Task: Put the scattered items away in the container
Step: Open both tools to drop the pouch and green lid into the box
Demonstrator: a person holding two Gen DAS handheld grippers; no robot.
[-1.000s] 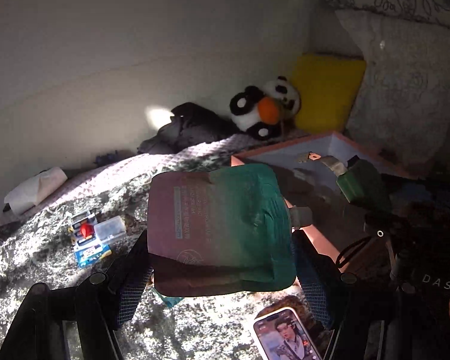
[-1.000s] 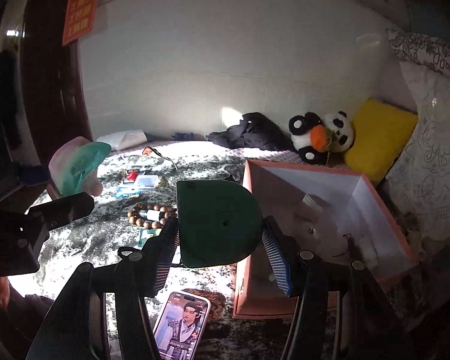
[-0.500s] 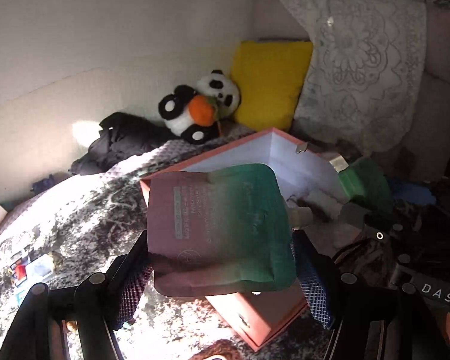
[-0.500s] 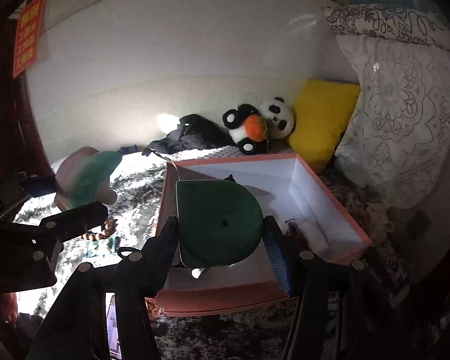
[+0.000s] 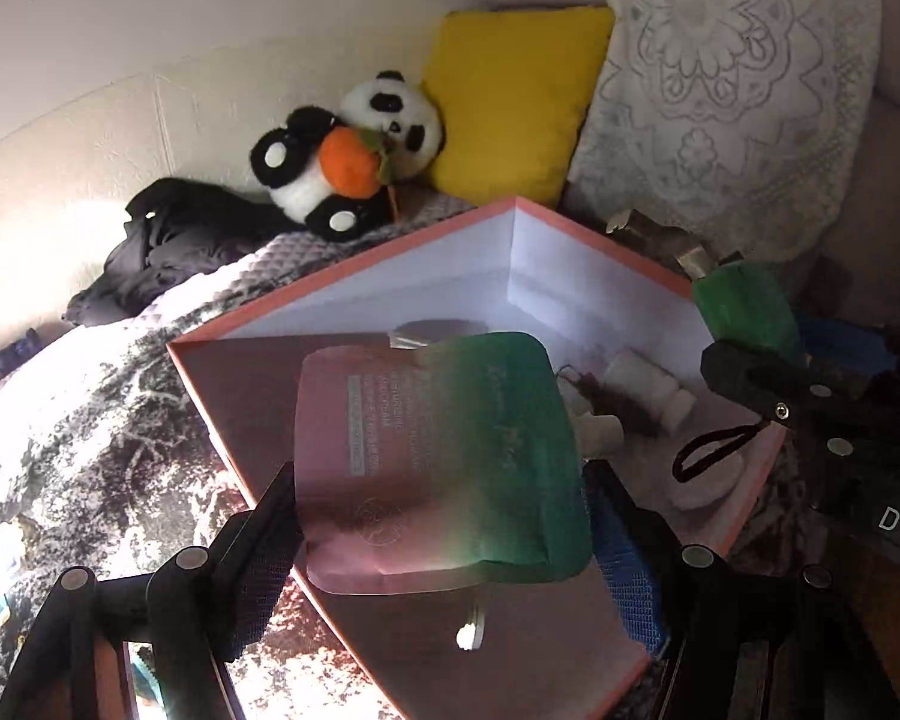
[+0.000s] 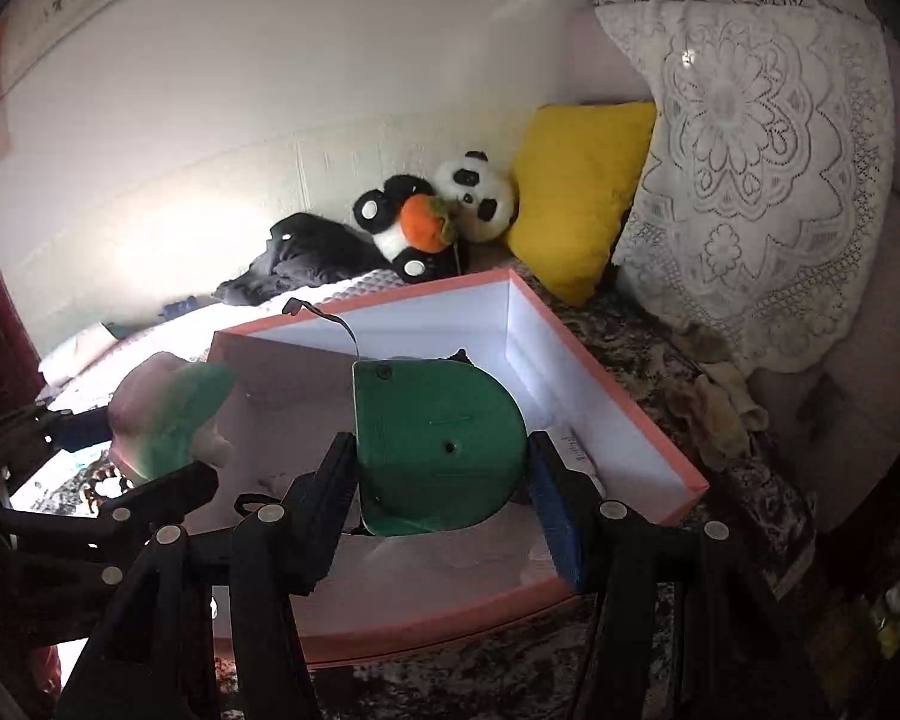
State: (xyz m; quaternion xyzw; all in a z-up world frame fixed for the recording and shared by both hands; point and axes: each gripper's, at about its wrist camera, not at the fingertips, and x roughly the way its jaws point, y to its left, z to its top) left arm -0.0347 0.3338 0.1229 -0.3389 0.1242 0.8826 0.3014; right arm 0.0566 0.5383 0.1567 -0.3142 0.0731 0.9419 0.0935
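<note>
My left gripper point(image 5: 444, 516) is shut on a pink-and-green spout pouch point(image 5: 438, 456) and holds it over the near left part of the pink box point(image 5: 390, 264). The pouch also shows in the right wrist view point(image 6: 168, 414). My right gripper point(image 6: 441, 468) is shut on a green D-shaped tape measure point(image 6: 435, 468), held over the box point(image 6: 630, 414). The tape measure also shows in the left wrist view point(image 5: 744, 306). Inside the box lie a white roll point(image 5: 648, 384), a black hair tie point(image 5: 714, 450) and other small items.
The box sits on a dark patterned bedspread point(image 5: 90, 432). Behind it are a panda plush point(image 6: 438, 222), a yellow cushion point(image 6: 576, 192), a lace pillow point(image 6: 750, 180) and dark clothing point(image 6: 306, 258). Beads point(image 6: 105, 483) lie left of the box.
Both grippers have moved right from above the bedspread and phone to above the box, still holding the pouch and tape measure. The scattered items have slid out of view to the left.
</note>
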